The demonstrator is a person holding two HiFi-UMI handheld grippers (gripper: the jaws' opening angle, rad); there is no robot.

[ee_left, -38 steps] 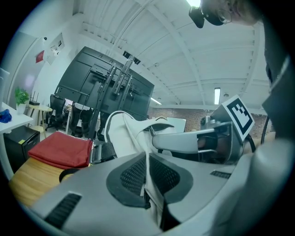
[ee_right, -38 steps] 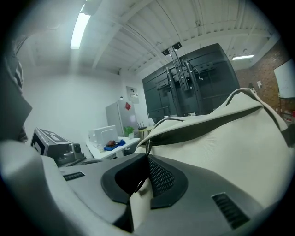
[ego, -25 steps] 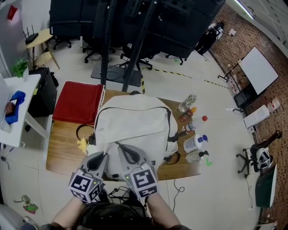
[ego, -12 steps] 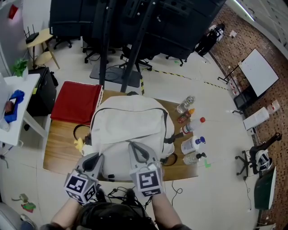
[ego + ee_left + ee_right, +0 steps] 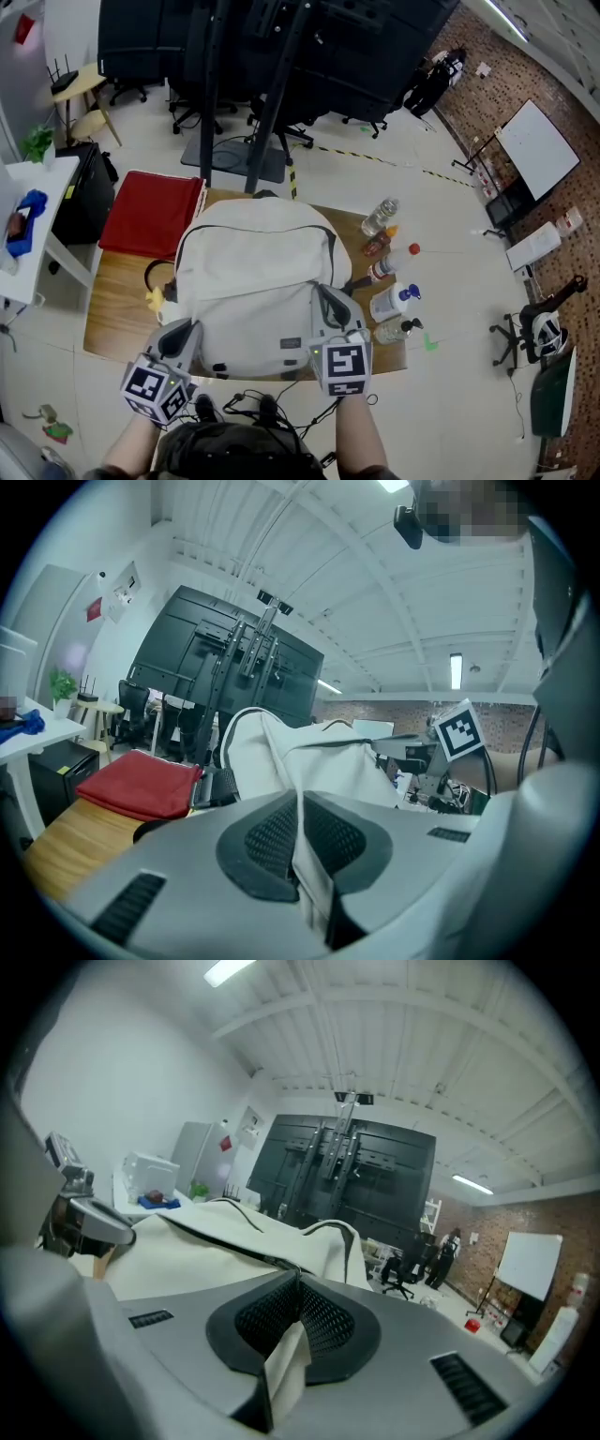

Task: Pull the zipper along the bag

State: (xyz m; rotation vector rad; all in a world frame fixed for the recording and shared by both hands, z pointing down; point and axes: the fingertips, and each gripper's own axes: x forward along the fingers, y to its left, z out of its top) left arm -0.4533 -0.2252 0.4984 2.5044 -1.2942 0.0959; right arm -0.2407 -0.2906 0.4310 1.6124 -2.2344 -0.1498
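A white backpack (image 5: 253, 272) lies flat on the wooden table (image 5: 108, 319). My left gripper (image 5: 183, 328) sits at the bag's near left corner, shut on a fold of its white fabric (image 5: 314, 878). At the near right corner, my right gripper (image 5: 328, 292) is shut on a white zipper pull tab (image 5: 286, 1363). In the right gripper view, the dark zipper line (image 5: 225, 1239) runs across the bag straight into the jaws. The left gripper view shows the right gripper's marker cube (image 5: 457, 731) beyond the bag.
A red cushion (image 5: 150, 214) lies at the table's far left. Several bottles (image 5: 389, 300) stand along the right edge, close to my right gripper. A yellow object (image 5: 155, 300) and a black loop (image 5: 150, 272) sit left of the bag. Black stands (image 5: 234, 84) rise behind the table.
My right gripper has moved to the right along the bag's near edge, from the middle to the right corner, still shut on the tab. The left gripper has stayed at the left corner.
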